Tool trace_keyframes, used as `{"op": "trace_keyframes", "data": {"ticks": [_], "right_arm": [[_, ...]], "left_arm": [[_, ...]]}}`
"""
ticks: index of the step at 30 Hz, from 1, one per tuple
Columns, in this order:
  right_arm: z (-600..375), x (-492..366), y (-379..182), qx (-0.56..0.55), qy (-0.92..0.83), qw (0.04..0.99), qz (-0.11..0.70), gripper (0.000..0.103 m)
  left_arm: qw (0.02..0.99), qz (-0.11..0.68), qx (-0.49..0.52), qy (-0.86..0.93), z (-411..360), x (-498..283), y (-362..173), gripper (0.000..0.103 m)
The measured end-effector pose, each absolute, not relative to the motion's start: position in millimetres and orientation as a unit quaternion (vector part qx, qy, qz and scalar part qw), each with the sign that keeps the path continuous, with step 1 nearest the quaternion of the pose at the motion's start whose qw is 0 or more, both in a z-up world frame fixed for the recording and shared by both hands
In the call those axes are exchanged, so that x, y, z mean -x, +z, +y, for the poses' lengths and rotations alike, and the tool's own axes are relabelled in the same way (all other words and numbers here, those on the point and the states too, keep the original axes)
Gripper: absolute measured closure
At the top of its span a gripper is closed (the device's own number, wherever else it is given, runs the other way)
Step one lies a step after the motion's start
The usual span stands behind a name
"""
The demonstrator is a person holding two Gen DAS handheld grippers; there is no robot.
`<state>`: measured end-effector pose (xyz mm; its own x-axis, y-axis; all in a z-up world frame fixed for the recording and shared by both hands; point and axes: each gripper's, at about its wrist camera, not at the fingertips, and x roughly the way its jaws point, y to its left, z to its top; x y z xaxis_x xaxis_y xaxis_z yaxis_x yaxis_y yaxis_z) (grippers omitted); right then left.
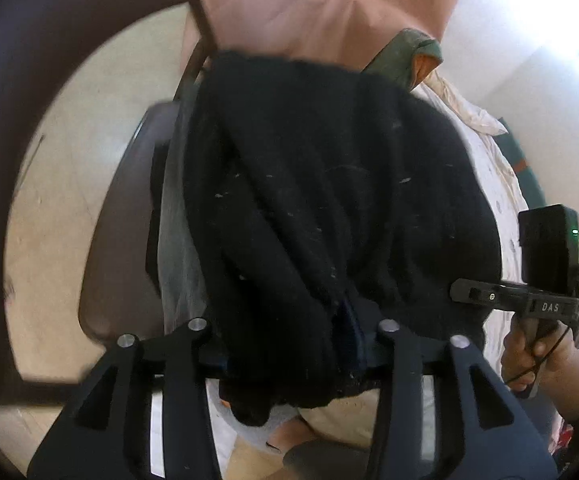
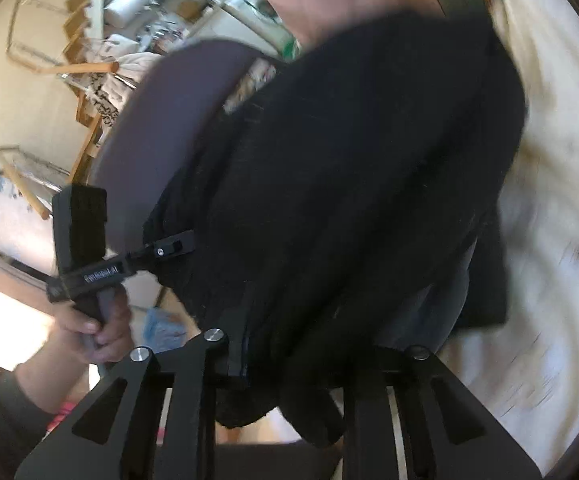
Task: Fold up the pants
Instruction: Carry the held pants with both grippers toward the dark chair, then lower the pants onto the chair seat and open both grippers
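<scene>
Your left gripper point(image 1: 293, 344) and right gripper point(image 2: 321, 356) jaws both grasp the black pants point(image 1: 329, 200); right gripper reads "DAS".

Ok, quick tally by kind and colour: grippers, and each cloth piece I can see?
Grippers: 2 (left gripper, right gripper)
black pants: 1
pink cloth: 1
green cloth: 1
white bedding: 1
Total: 6

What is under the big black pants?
The black pants are draped over a dark chair seat, with white patterned bedding showing beside them. A grey layer peeks out. Anything else beneath is covered.
</scene>
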<state>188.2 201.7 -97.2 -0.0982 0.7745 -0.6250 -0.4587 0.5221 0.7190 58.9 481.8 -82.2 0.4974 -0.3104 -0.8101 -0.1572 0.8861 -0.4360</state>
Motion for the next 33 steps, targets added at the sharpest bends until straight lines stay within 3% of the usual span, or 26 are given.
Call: {"op": "trace_keyframes", "data": {"ticks": [1,3,7,12,16,22,27,30,32,33], "right_arm": [[199.2,-187.8,-103.7,-0.143,0.462,0.653,0.583,0.05],[189.5,-183.3,-115.2,-0.139,0.437,0.651,0.605,0.029],[159.6,-178.0,-110.9,-0.137,0.42,0.643,0.626,0.029],[132.9,-183.3,-44.9,-0.13,0.401,0.738,0.527,0.039],[166.9,-185.2,-21.0,-0.091,0.418,0.765,0.482,0.042],[228.6,-214.5,-76.4,-0.023,0.372,0.752,0.544,0.041],[228.3,-220.9,-69.6,-0.032,0.377,0.739,0.558,0.039],[203.4,-213.1,-42.3,-0.043,0.395,0.754,0.523,0.038],[171.7,-200.0,-14.6,-0.056,0.407,0.77,0.488,0.038],[157.8,-193.0,-1.0,-0.056,0.405,0.78,0.474,0.038]], "left_arm": [[0.831,0.502,0.235,-0.044,482.2,-56.3,-84.8,0.05],[0.827,0.509,0.235,-0.035,482.4,-46.1,-82.2,0.035],[0.835,0.509,0.208,-0.017,477.0,-25.3,-47.5,0.033],[0.884,0.436,0.17,-0.015,455.1,-33.4,7.5,0.033],[0.869,0.472,0.149,-0.004,433.9,-62.7,-20.6,0.033],[0.851,0.505,0.136,0.048,449.9,-84.0,-70.1,0.03],[0.852,0.505,0.122,0.063,442.2,-77.4,-51.2,0.029],[0.861,0.481,0.145,0.077,425.4,-61.5,-15.1,0.028],[0.876,0.449,0.154,0.08,406.9,-44.3,10.1,0.022],[0.884,0.436,0.151,0.078,395.3,-35.9,20.8,0.013]]}}
